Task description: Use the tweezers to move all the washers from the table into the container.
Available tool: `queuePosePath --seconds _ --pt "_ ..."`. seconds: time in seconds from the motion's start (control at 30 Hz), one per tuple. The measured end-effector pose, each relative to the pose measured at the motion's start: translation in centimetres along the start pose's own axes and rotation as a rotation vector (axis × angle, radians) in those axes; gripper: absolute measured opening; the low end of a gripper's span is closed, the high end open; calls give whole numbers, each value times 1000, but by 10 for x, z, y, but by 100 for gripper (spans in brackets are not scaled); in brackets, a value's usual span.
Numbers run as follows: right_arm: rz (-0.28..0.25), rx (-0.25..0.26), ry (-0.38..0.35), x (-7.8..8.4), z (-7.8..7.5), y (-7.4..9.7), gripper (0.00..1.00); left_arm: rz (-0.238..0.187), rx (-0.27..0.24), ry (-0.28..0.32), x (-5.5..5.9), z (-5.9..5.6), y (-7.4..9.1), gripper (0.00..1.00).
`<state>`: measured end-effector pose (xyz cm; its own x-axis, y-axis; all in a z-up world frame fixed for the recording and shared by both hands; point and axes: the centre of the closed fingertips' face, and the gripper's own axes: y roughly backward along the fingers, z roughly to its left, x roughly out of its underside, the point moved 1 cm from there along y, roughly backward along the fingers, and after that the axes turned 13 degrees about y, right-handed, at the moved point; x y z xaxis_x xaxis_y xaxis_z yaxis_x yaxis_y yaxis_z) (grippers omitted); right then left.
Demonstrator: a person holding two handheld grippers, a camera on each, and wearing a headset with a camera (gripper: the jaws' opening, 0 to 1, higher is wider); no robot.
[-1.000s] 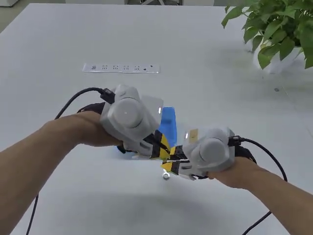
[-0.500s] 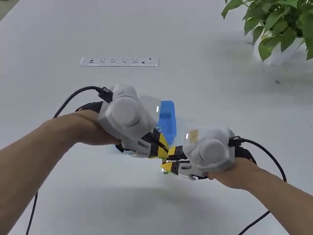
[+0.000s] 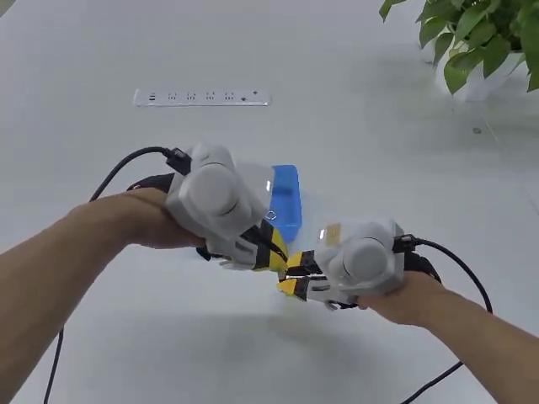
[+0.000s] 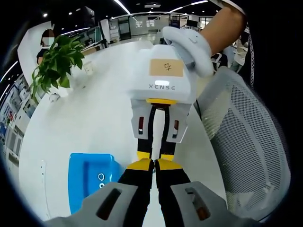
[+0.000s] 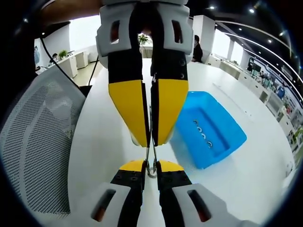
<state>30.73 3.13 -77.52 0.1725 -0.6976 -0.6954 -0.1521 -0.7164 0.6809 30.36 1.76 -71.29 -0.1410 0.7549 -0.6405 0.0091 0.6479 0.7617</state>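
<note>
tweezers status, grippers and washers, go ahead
Left gripper and right gripper both shut on tweezers, jaws tip to tip. Some washers in blue container. Container close beside jaws.

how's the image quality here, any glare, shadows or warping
Head view: soft even light, a faint shadow on the table, no glare. Left gripper view: fisheye bends the blue container and the mesh chair; ceiling strips glow bright. Right gripper view: the same warp, sharp up close.
</note>
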Motion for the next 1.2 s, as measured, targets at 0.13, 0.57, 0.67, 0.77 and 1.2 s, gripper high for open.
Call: queuePosePath --seconds 0.13,0.57,0.67,0.77,1.2 --pt "-3 1 7 -3 0 0 11 -6 0 3 -1 0 2 6" --pt "-2 -8 10 -3 4 -1 11 4 3 6 3 -1 3 6" --pt "-1 -8 11 -3 4 -1 11 4 2 3 2 -1 3 6" --pt "-2 -4 14 -4 3 -1 11 4 2 0 2 -1 4 6" --pt "5 -6 9 0 4 -1 12 10 9 -7 2 -1 -1 6"
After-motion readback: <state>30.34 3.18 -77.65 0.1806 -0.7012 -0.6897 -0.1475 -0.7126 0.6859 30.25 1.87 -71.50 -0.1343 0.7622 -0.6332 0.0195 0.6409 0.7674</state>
